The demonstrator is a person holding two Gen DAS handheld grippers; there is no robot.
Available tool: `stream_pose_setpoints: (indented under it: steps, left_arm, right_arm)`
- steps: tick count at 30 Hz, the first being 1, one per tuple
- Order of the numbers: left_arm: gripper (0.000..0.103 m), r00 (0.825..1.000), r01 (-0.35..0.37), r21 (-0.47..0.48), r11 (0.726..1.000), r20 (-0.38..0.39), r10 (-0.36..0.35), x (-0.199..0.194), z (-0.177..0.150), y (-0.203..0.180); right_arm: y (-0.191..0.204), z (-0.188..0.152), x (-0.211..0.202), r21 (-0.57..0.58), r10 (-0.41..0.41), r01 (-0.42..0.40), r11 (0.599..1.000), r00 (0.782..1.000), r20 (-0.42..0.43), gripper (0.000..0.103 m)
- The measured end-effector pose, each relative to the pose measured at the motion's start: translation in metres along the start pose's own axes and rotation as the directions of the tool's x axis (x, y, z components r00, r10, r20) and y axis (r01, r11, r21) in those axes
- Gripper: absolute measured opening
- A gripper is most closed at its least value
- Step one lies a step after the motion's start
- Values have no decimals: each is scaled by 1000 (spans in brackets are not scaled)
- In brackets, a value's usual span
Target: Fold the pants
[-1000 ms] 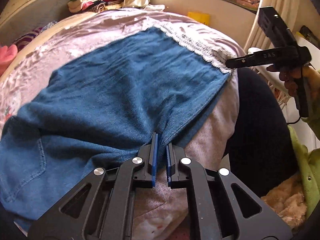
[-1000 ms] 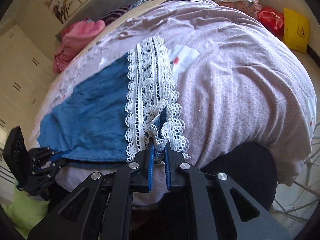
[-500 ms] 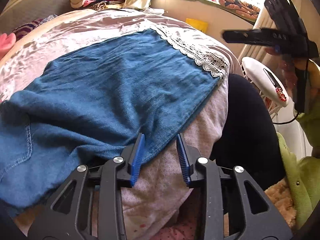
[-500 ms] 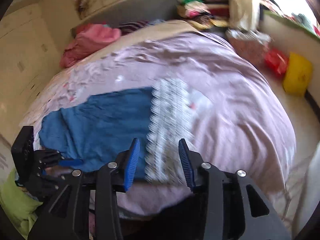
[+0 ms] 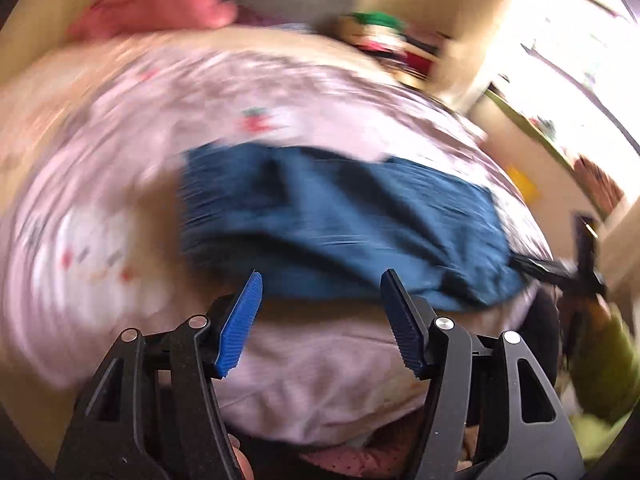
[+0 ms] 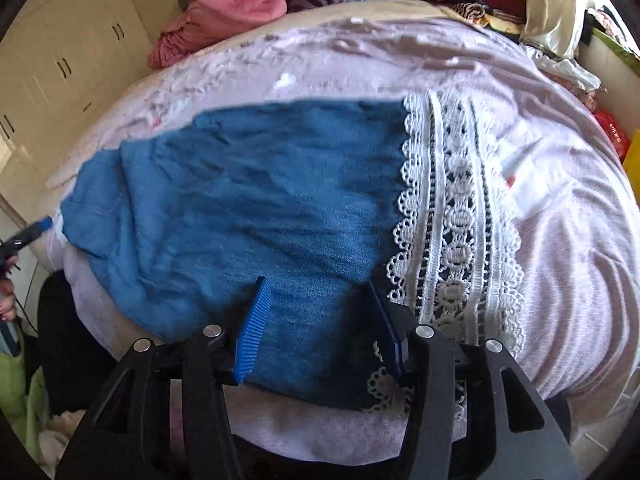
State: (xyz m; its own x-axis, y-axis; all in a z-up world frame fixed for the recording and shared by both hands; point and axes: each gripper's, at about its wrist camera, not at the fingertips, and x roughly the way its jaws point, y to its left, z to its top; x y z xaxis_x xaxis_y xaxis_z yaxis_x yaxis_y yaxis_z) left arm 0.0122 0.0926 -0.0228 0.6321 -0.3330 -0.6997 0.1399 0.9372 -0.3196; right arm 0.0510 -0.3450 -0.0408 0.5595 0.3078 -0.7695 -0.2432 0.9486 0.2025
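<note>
Both grippers, left point(image 5: 320, 320) and right point(image 6: 320, 328), are now hanging open, having released the pants point(image 6: 248, 208); 1 fold is lying flat.

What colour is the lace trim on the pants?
White lace trim, clearest in the right wrist view.

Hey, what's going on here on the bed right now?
A person with a handheld gripper in each hand is folding a pair of blue pants with a white lace hem, spread on a bed with a pink bedspread. Both grippers are open and hold nothing. The right gripper hangs over the near edge of the pants beside the lace. The left gripper is at the opposite end of the pants; its view is blurred.
</note>
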Motion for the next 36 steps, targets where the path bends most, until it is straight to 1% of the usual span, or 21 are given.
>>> stream_pose_setpoints:
  steps: [2,3,4,7,10,11,12,13,14,16,17,19,20,23,27,28,30,31,34,35,36]
  left_arm:
    - [54,1000,-13,-114,993,-15,11,4,-1,25]
    - [54,1000,-3,-162,987,-20,-1,6,-1,33]
    - [54,999,28,-221,975,-27,-35,10,-1,42]
    - [54,995,73,-314,947,-36,-88,25,4,55]
    - [53,991,108,-371,922,-28,-127,39,10,57]
    - [43,991,110,-382,918,-23,-129,41,13,58]
    - [25,993,100,-384,918,-25,-119,44,16,57]
    - [16,995,77,-381,921,-27,-95,46,20,56]
    - [12,996,73,-387,919,-20,-88,47,23,57]
    - [10,995,92,-394,915,2,-99,42,29,60]
    - [10,995,96,-384,918,23,-95,36,33,62]
    - [10,994,104,-359,928,64,-86,24,40,64]
    - [9,995,100,-356,929,62,-83,23,40,65]
    - [10,998,59,-341,938,-5,-64,43,38,70]
    - [14,996,83,-361,929,-2,-90,50,28,78]
    - [16,997,71,-350,934,-7,-79,46,27,75]
    - [37,999,30,-334,942,-20,-39,41,27,74]
    - [38,1000,5,-331,944,-23,-13,36,26,75]
    - [41,1000,-16,-328,945,19,24,14,23,77]
    - [44,998,-41,-317,947,30,53,8,24,76]
    - [45,993,-93,-293,952,42,110,-1,24,72]
  right_arm:
    - [13,3,-13,-41,41,-39,998,998,49,50]
    - [24,5,-17,-69,66,-62,996,996,61,52]
    - [33,4,-19,-104,93,-86,991,994,64,52]
    - [67,4,-14,-228,162,-149,962,986,39,53]
    - [97,4,3,-316,192,-190,930,981,-23,53]
    - [107,5,10,-348,199,-202,916,979,-43,53]
    - [116,6,15,-368,199,-204,907,979,-52,53]
    - [125,8,22,-396,204,-216,892,976,-71,51]
    - [131,5,22,-411,209,-224,884,974,-82,46]
    - [142,3,32,-439,216,-254,862,967,-136,7]
    - [144,1,34,-442,222,-269,855,962,-157,6]
    - [151,-1,37,-457,237,-290,841,957,-170,6]
    - [152,-4,40,-454,243,-298,840,954,-177,7]
    - [156,-12,51,-452,221,-295,842,952,-211,10]
    - [155,-15,48,-431,236,-310,848,947,-218,15]
    - [153,-14,46,-414,245,-318,853,944,-220,16]
    - [146,-10,37,-384,269,-329,863,942,-202,19]
    - [141,-7,30,-370,277,-326,870,944,-180,20]
    - [127,1,17,-333,276,-302,893,953,-122,34]
    - [120,4,10,-316,272,-288,904,958,-94,35]
    - [116,6,6,-304,267,-277,911,961,-75,38]
